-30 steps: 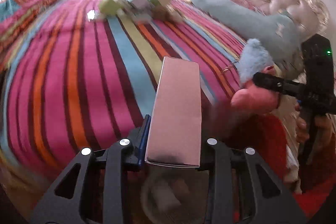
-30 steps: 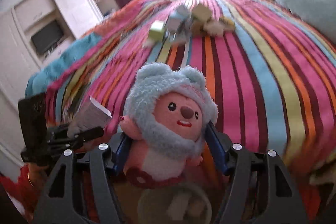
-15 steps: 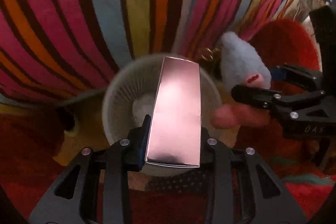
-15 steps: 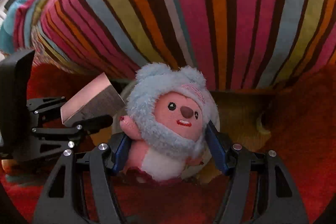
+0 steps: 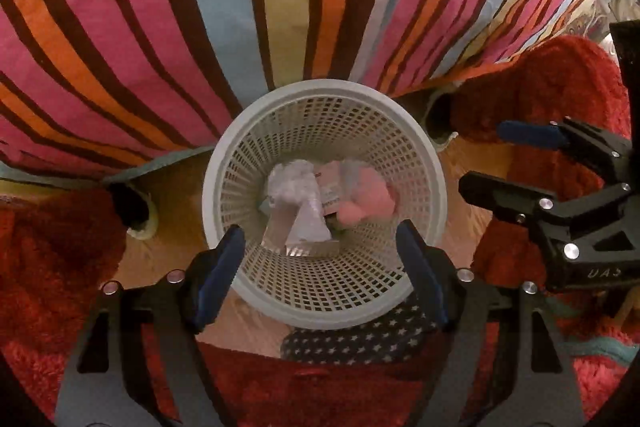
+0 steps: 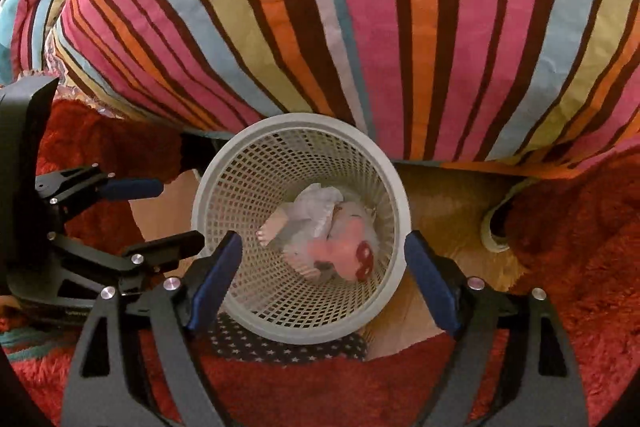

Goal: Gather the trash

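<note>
A white mesh waste basket [image 5: 224, 163] stands on the floor beside the bed; it also shows in the right wrist view [image 6: 396, 203]. Inside lie the shiny pink box [image 5: 298, 223], the pink and blue plush toy [image 5: 368, 205] and white crumpled paper [image 5: 292, 179]. In the right wrist view the plush toy [image 6: 344, 247] and white paper [image 6: 316, 207] lie at the bottom. My left gripper [image 5: 320, 259] is open and empty above the basket. My right gripper [image 6: 320, 263] is open and empty above it too, and also shows in the left wrist view [image 5: 508, 159].
A striped bedspread [image 5: 280, 7] hangs over the bed edge just behind the basket. A red shaggy rug [image 6: 580, 227] covers the floor on both sides. A dark star-patterned cloth [image 5: 356, 339] lies under the basket's near side. A slipper [image 6: 496, 227] lies by the bed.
Both grippers opened over the basket. The shiny pink box dropped from my left gripper and the plush toy from my right; both now lie inside the basket.
</note>
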Tool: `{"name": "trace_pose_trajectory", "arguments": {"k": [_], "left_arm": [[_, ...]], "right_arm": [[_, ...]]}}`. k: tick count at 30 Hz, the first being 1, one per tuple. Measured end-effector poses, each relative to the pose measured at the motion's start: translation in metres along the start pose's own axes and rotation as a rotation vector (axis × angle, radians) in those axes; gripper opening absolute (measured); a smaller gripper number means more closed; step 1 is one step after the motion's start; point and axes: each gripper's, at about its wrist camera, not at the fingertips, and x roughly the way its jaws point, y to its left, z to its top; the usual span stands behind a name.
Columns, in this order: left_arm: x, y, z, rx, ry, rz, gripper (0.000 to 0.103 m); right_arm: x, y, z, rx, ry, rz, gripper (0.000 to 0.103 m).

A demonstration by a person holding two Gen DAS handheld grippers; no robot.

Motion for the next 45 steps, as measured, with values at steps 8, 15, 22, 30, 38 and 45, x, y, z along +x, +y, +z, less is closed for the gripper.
{"name": "trace_pose_trajectory", "arguments": {"k": [8,15,22,30,38,45], "left_arm": [[-0.01,0.009,0.003,-0.033,-0.043,0.004,0.076],[-0.052,0.015,0.013,-0.054,-0.121,-0.042,0.076],[-0.139,0.04,0.063,-0.053,-0.303,0.025,0.076],[-0.214,0.116,0.203,-0.208,-0.527,0.09,0.076],[-0.206,0.175,0.365,-0.399,-0.544,0.05,0.076],[-0.175,0.205,0.432,-0.465,-0.477,-0.018,0.076]], "right_arm": [[-0.012,-0.011,-0.02,-0.022,-0.041,-0.014,0.079],[-0.06,-0.005,-0.002,-0.047,-0.181,0.05,0.079],[-0.131,-0.03,0.058,-0.028,-0.439,-0.013,0.079],[-0.166,-0.048,0.155,-0.081,-0.676,-0.143,0.079],[-0.16,-0.045,0.278,-0.19,-0.737,-0.267,0.079],[-0.135,-0.052,0.353,-0.254,-0.705,-0.342,0.079]]}}
